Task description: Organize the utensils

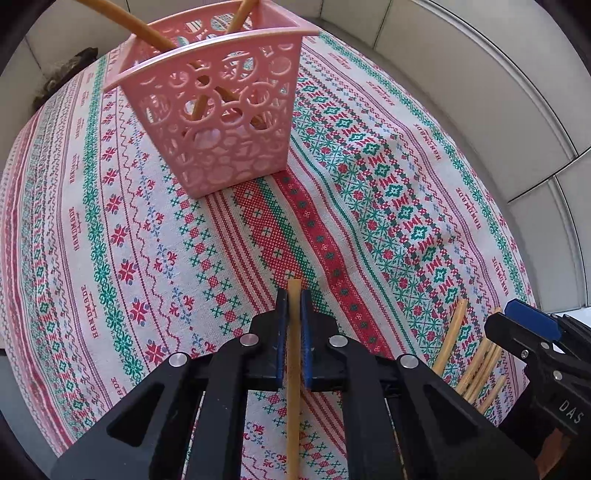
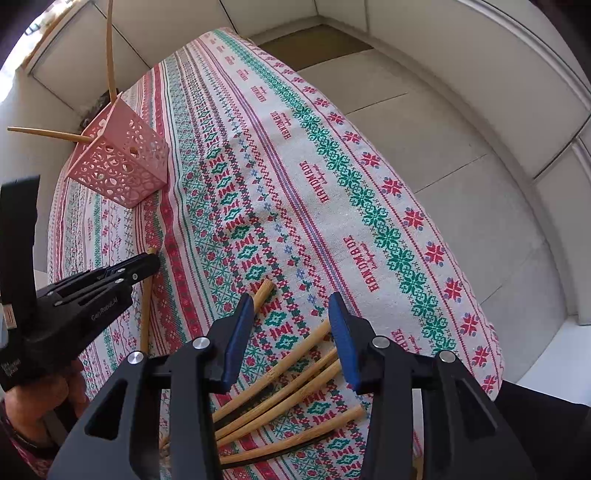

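Note:
A pink perforated basket [image 1: 225, 122] stands on the patterned tablecloth with two wooden utensil handles [image 1: 122, 20] leaning out of it; it also shows far left in the right wrist view [image 2: 122, 166]. My left gripper [image 1: 294, 299] is shut on a wooden stick [image 1: 293, 387], held above the cloth well short of the basket. My right gripper [image 2: 291, 325] is open and empty, just above a pile of several wooden sticks [image 2: 295, 387] lying on the cloth. The left gripper [image 2: 147, 264] shows at the left in the right wrist view, with its stick [image 2: 146, 306].
The table's cloth [image 1: 110, 258] covers the whole top. The table's right edge [image 2: 495, 354] drops to a tiled floor. Pale wall panels stand behind the basket. The pile of sticks [image 1: 476, 365] lies near the front right corner, beside the right gripper [image 1: 532, 325].

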`<state>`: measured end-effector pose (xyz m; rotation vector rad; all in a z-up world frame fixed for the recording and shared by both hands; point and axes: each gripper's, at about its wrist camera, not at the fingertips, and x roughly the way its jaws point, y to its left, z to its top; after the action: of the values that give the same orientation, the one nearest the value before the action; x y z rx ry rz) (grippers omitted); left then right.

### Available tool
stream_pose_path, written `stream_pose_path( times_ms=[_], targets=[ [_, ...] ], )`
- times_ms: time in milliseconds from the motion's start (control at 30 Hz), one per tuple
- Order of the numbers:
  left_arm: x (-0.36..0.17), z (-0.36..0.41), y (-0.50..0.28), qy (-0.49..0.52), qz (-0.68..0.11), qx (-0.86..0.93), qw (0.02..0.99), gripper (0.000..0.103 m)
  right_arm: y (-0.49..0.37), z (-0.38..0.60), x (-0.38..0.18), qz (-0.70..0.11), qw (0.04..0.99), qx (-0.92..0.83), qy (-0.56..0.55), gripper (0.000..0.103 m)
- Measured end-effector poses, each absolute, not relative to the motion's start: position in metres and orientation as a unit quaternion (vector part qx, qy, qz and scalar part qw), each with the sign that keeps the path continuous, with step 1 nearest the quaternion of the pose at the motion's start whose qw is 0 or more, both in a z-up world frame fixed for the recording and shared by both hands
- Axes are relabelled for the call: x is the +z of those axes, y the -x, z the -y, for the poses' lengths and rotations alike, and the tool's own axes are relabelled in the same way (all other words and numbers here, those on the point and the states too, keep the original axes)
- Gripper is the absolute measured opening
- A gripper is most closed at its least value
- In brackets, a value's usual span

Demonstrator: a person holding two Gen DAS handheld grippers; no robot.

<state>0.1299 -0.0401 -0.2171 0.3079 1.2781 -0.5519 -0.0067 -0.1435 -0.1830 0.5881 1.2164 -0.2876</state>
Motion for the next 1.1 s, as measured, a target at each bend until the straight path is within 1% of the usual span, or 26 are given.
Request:
stream_pose_path(
  times_ms=[200, 333, 400, 467, 533, 600, 633, 833, 1100],
  targets=[
    [-0.199, 0.017, -0.116, -0.125, -0.563, -0.26, 0.775, 0.006, -0.014, 0.141, -0.194, -0.592, 0.734, -0.122, -0.311, 0.043],
    [-0.189, 0.002, -0.112, -0.114, -0.553, -0.26, 0.783, 0.006, -0.028, 0.132, -0.201, -0.61, 0.721, -0.143, -0.295, 0.043],
    [-0.183, -0.003, -0.111, -0.114, -0.548, -0.26, 0.787, 0.006, -0.033, 0.124, -0.202, -0.61, 0.722, -0.153, -0.287, 0.049],
    [-0.178, -0.027, -0.103, -0.112, -0.542, -0.259, 0.791, 0.006, -0.038, 0.114, -0.202, -0.61, 0.723, -0.172, -0.275, 0.052],
    [-0.172, -0.025, -0.103, -0.111, -0.535, -0.254, 0.798, 0.006, -0.04, 0.106, -0.201, -0.601, 0.729, -0.196, -0.263, 0.048],
    [-0.167, -0.023, -0.095, -0.106, -0.529, -0.253, 0.803, 0.006, -0.041, 0.097, -0.2, -0.59, 0.74, -0.211, -0.242, 0.018],
    [-0.164, -0.026, -0.094, -0.102, -0.526, -0.254, 0.806, 0.006, -0.042, 0.094, -0.2, -0.585, 0.747, -0.212, -0.235, 0.014],
    [-0.153, -0.031, -0.091, -0.071, -0.504, -0.263, 0.819, 0.006, -0.032, 0.097, -0.194, -0.524, 0.792, -0.191, -0.25, 0.012],
    [-0.117, -0.036, -0.074, -0.048, -0.446, -0.272, 0.852, 0.006, -0.012, 0.105, -0.142, -0.433, 0.859, -0.174, -0.212, 0.012]
  ],
)
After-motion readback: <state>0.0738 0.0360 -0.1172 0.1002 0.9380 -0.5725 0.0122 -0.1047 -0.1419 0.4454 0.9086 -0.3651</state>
